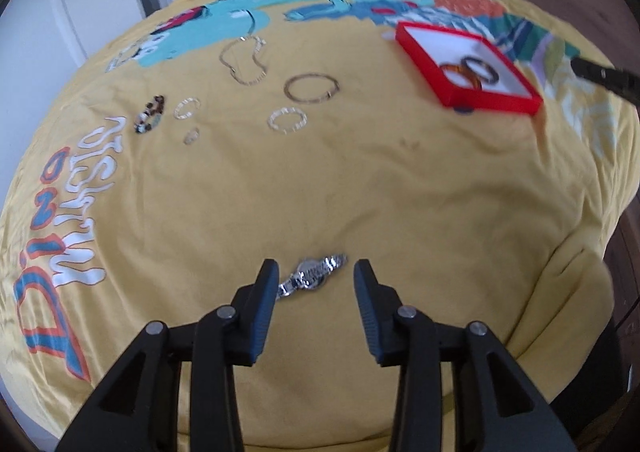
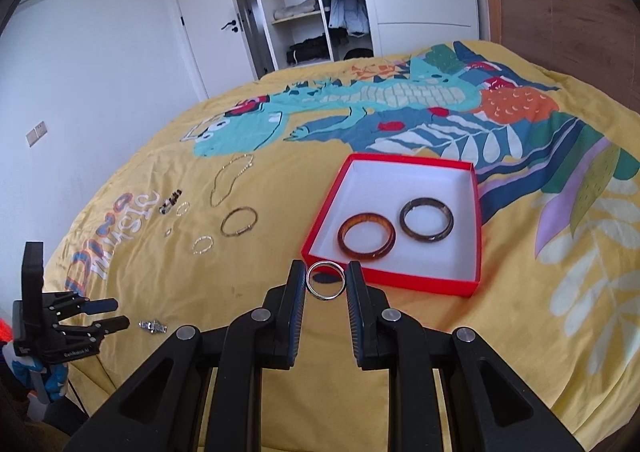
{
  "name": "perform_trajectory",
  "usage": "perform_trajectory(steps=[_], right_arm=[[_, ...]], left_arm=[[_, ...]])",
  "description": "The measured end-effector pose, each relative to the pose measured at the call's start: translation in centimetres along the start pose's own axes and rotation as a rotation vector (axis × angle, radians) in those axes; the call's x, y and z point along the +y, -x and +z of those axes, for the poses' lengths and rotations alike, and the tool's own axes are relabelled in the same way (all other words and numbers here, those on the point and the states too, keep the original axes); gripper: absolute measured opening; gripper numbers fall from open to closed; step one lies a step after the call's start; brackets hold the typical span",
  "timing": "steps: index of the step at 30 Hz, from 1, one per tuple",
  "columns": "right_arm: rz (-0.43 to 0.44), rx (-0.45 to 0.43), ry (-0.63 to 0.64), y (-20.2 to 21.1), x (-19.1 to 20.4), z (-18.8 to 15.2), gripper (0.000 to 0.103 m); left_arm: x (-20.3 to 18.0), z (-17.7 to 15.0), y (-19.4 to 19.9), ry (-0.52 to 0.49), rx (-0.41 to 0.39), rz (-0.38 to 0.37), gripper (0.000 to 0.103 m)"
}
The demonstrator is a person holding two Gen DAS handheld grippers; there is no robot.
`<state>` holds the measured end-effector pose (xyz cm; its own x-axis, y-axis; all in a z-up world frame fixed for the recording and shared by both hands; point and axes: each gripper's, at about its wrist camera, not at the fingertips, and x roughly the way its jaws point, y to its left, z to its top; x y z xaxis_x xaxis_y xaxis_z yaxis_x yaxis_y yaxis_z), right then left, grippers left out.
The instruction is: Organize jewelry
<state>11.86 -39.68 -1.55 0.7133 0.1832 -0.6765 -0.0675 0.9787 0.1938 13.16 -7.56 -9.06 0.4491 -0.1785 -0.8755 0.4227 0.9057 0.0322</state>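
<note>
The left gripper [image 1: 316,272] hangs low over a yellow bedspread [image 1: 360,192] with its jaws spread apart; a silver link bracelet [image 1: 314,275] lies on the cloth in the gap between them, touching neither pad as far as the left wrist view shows. In the right wrist view this same gripper sits at the near left, its fingers pointing toward the silver piece just beside their tips.

The right gripper [image 2: 326,279] pinches a silver ring [image 2: 326,281] between its two pads, the band standing upright and facing the camera. It is held just in front of the near edge of a red box [image 2: 400,279] with a white lining, which rests on the bedspread to the right of centre. Inside the box lie two bangles side by side and just apart: an amber one [image 2: 366,238] on the left and a darker brown one [image 2: 427,220] on the right.

More jewelry is scattered on the bed to the left of the box, well apart from it: a gold chain necklace [image 2: 230,180] farthest away, a gold bangle [image 2: 239,222] nearer, a small pale ring-shaped bracelet [image 2: 203,244] nearer again, a dark beaded piece [image 2: 171,202] at the far left, and a small thin hoop [image 2: 183,208] just beside it. The bedspread carries a teal dinosaur print [image 2: 248,128] beyond them.
</note>
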Motion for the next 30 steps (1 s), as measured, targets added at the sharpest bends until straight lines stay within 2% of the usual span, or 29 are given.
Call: perform_trajectory(steps=[7,13,15,16,24,30], right_arm=[[-0.017,0.04,-0.015,-1.5,0.4,-0.6,0.02],[-0.026,0.057,-0.015,-2.4,0.7,-0.5,0.02],[-0.028,0.059,-0.015,-2.5,0.6,-0.5,0.02],[-0.029,0.059,-0.017,-2.5,0.5,-0.5,0.02],[-0.025,0.057,-0.032,-2.6,0.0,-0.7,0.02],[-0.022,0.045,-0.045,-2.6,-0.8,-0.5,0.02]], left_arm=[[0.3,-0.6,-3.7,-0.071,0.064,-0.034,0.037],[1.1,-0.4,-5.8,-0.078,0.087,-0.037,0.036],[1.0,-0.4,-6.0,-0.081,0.079,-0.037,0.032],[0.9,-0.4,-6.0,-0.079,0.078,-0.045,0.024],[0.8,0.2,-5.1,-0.048,0.057,-0.045,0.021],[0.0,2.7,-2.9,-0.025,-0.005,-0.068,0.021]])
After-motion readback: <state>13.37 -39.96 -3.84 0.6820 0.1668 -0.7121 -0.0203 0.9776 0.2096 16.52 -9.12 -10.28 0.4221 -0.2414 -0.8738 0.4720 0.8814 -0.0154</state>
